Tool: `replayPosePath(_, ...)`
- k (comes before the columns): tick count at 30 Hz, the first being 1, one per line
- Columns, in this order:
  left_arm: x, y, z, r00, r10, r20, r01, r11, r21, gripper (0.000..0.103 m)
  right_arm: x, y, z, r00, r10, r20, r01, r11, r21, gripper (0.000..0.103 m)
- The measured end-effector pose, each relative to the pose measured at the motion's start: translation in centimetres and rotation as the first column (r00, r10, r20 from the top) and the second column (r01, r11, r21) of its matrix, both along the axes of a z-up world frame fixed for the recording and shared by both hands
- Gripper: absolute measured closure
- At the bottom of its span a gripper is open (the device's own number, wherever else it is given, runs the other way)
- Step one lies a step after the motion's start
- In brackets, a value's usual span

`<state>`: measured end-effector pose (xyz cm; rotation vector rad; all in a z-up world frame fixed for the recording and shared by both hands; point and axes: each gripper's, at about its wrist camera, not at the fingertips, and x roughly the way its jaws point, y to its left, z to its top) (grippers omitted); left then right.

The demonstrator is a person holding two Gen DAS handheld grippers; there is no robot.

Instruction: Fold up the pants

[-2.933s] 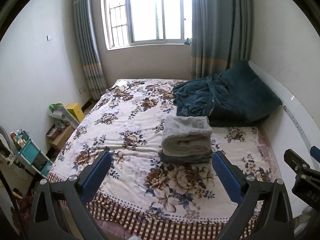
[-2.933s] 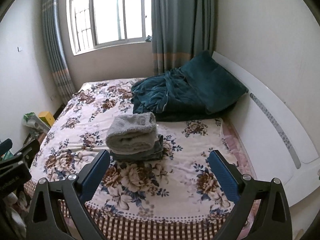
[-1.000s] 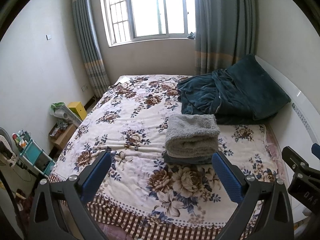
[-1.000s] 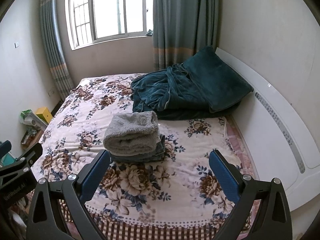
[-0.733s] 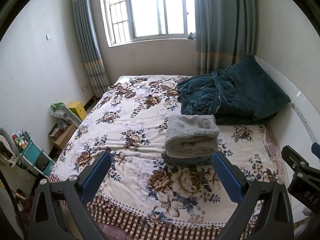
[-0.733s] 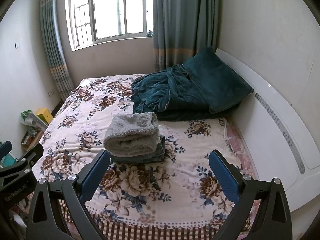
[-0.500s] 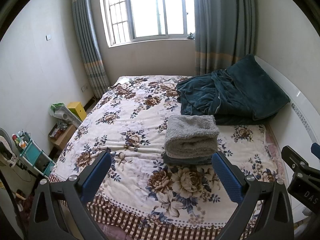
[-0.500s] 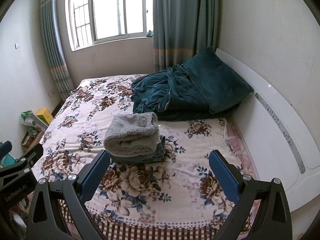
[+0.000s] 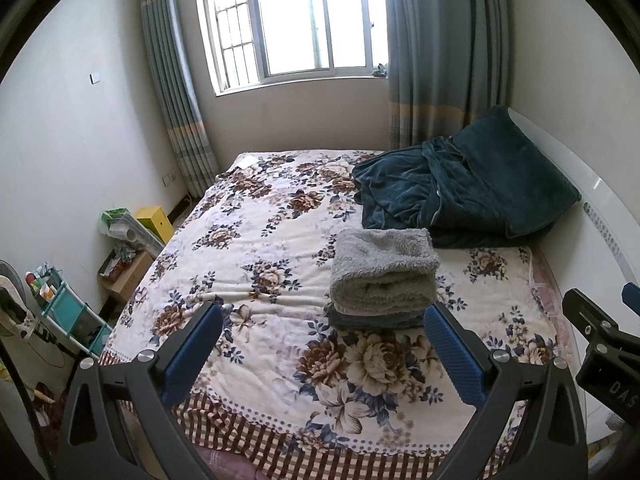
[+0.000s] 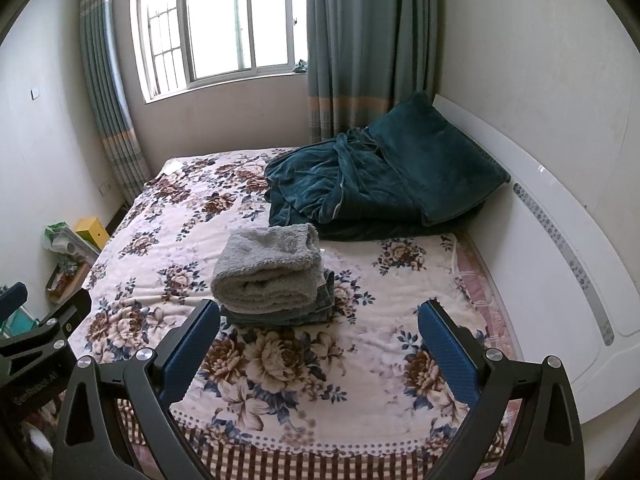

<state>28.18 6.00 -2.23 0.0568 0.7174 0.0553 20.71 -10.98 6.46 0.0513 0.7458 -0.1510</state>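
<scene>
1. Left wall, 9 o'clock: teal plastic shelf cart (image 9: 60, 304) at floor level, brown cardboard box (image 9: 124, 272) beside it, yellow box (image 9: 156, 222) further back near the striped grey-blue left curtain (image 9: 176, 92).
2. Left gripper (image 9: 322, 346): blue-padded black fingers (image 9: 192, 350) spread wide apart, nothing between them, held above the near edge of the bed at 6 o'clock, touching no cloth.
3. Bed with cream floral quilt and brown checked border (image 9: 260, 248) fills the middle of both views; window with white frame (image 9: 296, 20) at 12 o'clock.
4. Folded pants stack: fluffy grey folded pants (image 9: 384, 272) on top of dark blue-grey folded jeans (image 9: 372, 320), resting flat on the quilt. In the left wrist view it sits at about 1 o'clock from the left gripper, just past its right finger tip; in the right wrist view the grey pants (image 10: 268, 272) and jeans (image 10: 324, 300) are at 11 o'clock, just past the left finger tip. Neither gripper touches the stack.
5. Right gripper (image 10: 320, 344): fingers (image 10: 448, 348) also wide apart, empty, hovering over the near bed edge. Its black body shows at the right edge of the left wrist view (image 9: 600, 344).
6. Dark teal plush blanket, crumpled, with a teal pillow (image 10: 380, 176) at 1 o'clock behind the stack, lying against the white curved headboard (image 10: 560, 264) at 3 o'clock.
7. Grey-blue right curtain (image 10: 360, 40) hangs at 12–1 o'clock beside the window.
</scene>
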Motion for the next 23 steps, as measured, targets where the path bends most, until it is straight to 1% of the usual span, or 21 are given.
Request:
replayPosePath(8,0.46,0.73,0.24,1.000,-0.008,0.005,0.008,1.000,-0.002,0.000,-0.07,-0.07,-0.04,1.000,-0.003,0.001,0.003,1.000,0.002,0.002)
replayPosePath(15,0.52,0.52,0.09,1.000,-0.014,0.005,0.014,1.000,0.006,0.000,-0.11,0.28,0.01,1.000,-0.003,-0.003,0.003,1.000,0.007,0.002)
replayPosePath(23,0.62,0.41,0.32,0.999,-0.022,0.025,0.022,1.000,0.012,0.000,-0.12,0.31,-0.03,1.000,-0.002,-0.005,0.002,1.000,0.006,0.002)
